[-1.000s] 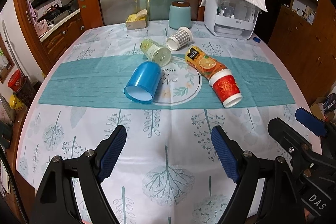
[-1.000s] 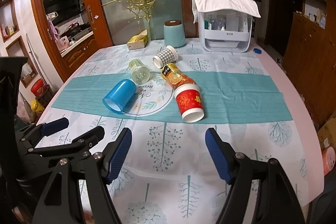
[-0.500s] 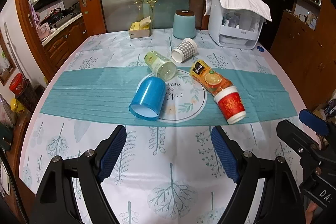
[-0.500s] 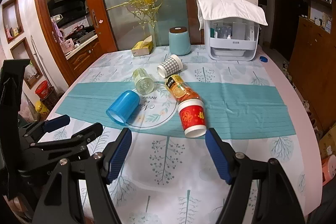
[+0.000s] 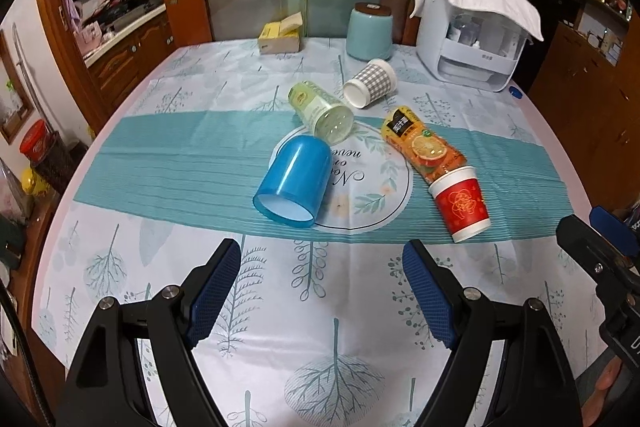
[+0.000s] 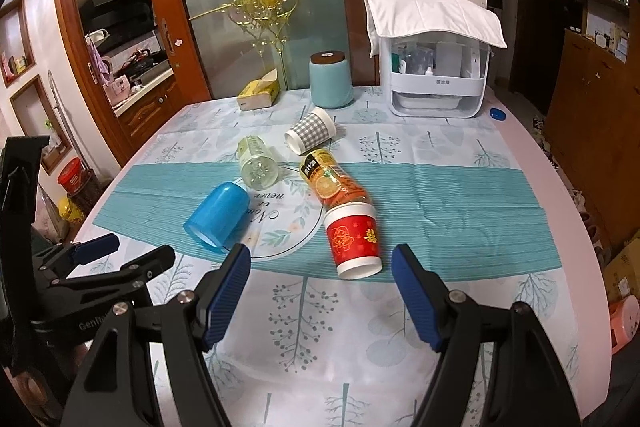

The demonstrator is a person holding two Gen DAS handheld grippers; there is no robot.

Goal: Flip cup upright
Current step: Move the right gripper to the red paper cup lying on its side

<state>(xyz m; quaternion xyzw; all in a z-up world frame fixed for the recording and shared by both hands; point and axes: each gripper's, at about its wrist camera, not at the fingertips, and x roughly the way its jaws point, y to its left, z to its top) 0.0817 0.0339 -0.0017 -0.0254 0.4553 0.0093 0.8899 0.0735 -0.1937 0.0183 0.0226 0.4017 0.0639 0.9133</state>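
Left wrist view: the left claw [image 5: 320,287] gapes empty above the tabletop [image 5: 320,347], facing the blue plastic cup [image 5: 294,183] lying on its side. Close across its wall, then tilt.

Right wrist view: the right claw [image 6: 320,291], also spread and empty, lines up with the red paper cup [image 6: 354,237] lying rim-forward; pinch gently to avoid crushing.

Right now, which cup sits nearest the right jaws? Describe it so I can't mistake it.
Start at the teal band across the table. On its near edge, touching the orange juice bottle, lies the red cup. It alone is red with a white rim, mouth facing the camera.
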